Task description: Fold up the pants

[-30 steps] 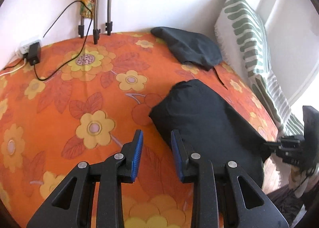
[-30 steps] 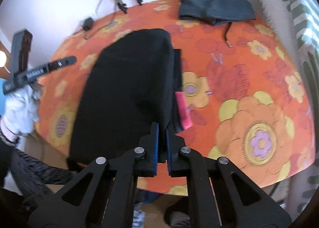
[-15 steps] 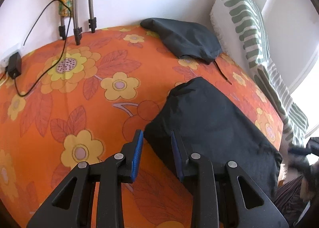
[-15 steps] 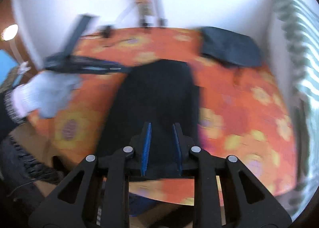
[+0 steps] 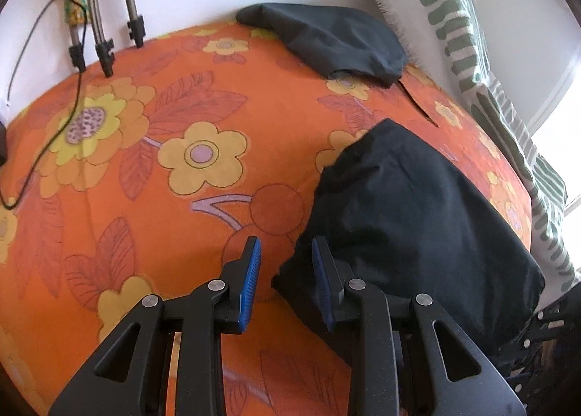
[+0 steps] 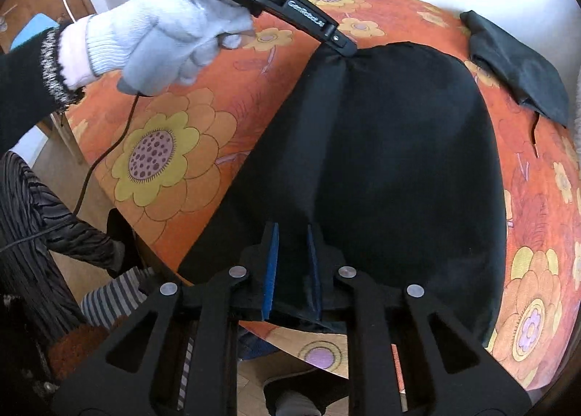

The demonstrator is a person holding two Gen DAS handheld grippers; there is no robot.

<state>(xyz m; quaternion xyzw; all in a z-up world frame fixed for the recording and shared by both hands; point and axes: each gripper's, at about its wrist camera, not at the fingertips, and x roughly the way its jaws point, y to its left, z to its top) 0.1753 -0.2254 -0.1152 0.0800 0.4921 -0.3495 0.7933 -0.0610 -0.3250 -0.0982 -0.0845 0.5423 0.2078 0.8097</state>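
Progress: the black cotton pants (image 6: 392, 161) already lie as a compact, doubled-over slab — judged from the pictures, most of the folding is done.
Left to do: probably one last fold across, or only a squaring-up of the edges; a long raised crease runs lengthwise down the left part of the slab in the right wrist view, and it looks in want of smoothing.
Where the pants are: on the orange bedspread printed with yellow flowers (image 5: 181, 198), near its front edge, with the nearest end reaching that edge.
How they look: matte, dark, soft; rounded at the far end, wider toward the near end, no leg or waistband plainly told apart.
Left gripper (image 5: 285, 276): jaws partly apart, nothing pinched. In its own view the left corner of the pants lies between the blue pads, but cloth and pads are apart; in the right wrist view its tip sits at the far end of the crease.
Left hand (image 6: 163, 38): in a white knit glove, wrapped round the tool's handle.
Right gripper (image 6: 292, 269): jaws narrow and closing, black cloth of the near edge between them — whether the pads press it already I cannot tell.
Elsewhere: a second dark folded garment (image 5: 326, 41) lies well apart near the green-striped pillow (image 5: 454, 16).
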